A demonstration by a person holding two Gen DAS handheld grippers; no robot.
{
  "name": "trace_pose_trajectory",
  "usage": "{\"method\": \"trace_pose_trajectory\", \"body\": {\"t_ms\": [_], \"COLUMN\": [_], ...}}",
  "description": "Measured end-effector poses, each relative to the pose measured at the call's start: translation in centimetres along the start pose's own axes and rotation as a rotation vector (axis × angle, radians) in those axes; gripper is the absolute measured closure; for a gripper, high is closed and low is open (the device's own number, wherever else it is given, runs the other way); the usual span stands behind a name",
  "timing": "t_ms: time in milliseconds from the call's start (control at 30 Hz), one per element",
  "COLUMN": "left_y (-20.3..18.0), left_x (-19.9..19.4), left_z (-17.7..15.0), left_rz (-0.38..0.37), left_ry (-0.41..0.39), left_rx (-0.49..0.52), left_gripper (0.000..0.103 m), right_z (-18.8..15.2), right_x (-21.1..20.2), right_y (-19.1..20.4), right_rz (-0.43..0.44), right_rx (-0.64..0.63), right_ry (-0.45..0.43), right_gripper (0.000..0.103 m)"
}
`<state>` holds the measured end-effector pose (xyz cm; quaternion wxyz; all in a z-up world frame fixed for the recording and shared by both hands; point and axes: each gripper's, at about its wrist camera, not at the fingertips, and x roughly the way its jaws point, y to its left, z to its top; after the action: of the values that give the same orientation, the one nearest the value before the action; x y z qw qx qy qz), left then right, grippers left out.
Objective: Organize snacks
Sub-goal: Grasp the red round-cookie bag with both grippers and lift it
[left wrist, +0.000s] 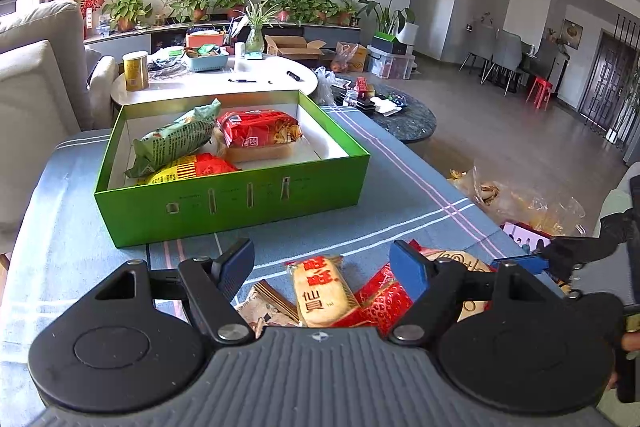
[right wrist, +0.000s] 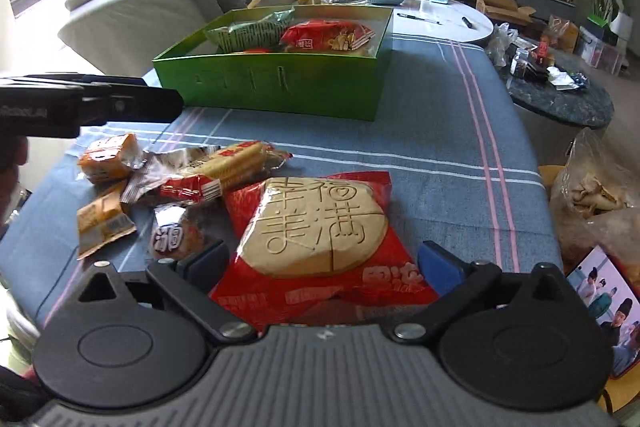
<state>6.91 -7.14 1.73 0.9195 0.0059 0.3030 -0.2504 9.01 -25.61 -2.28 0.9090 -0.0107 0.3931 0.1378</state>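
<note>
I hold my left gripper low over the near end of the table, and its two blue fingers stand wide apart with nothing between them. Just under it lies a rice cracker pack with red and black characters, and beside this a red wrapper and a brown striped one.

My right gripper is also spread open. Between its fingers, but not pressed by them, lies the big round cookie in its red bag, flat on the blue striped tablecloth. The cookie has large characters stamped in its top. I cannot tell if the finger pads touch the bag's edges.

To the left of the cookie a small heap of snacks rests on the cloth: an orange pack, a second orange pack nearer to me, a long biscuit pack and a dark round snack just beside the cookie bag. My left gripper comes in from the left edge in the right wrist view, above this heap.

Farther on the table stands the green box, open on top. Inside it are a green bag, a red bag touching it, and a yellow and red pack near the front wall. Behind the box is a white table with a yellow can.
</note>
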Motion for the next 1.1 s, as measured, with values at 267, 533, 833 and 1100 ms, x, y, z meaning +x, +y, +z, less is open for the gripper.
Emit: {"method": "trace_pose_trajectory", "body": {"t_ms": [267,533,833,1100], "left_y": [0.4,0.5,-0.8,-2.5], "left_x": [0.6,1.4,3.5,5.1], "left_z": [-0.4,-0.8,0.2,0.9], "left_rz": [0.020,0.004,-0.024,-0.031], "left_ry": [0.014,0.038,0.058,0.076], "left_rx": [-0.026,-0.047,-0.066,-0.049], "left_gripper": [0.031,0.031,0.030,0.030], "right_z": [0.8,3.0,4.0,2.3], "right_x": [2.0,4.5,1.8,3.4], "right_y": [-1.8,-5.2,-8.2,-7.9], "right_rz": [-0.024,0.040,0.044,0.076], "right_rx": [0.165,0.507,0.572,0.551], "right_ry": [-0.036,-0.108,-0.094,-0.045], "right_gripper": [0.023,0.017,0.022,0.038]}}
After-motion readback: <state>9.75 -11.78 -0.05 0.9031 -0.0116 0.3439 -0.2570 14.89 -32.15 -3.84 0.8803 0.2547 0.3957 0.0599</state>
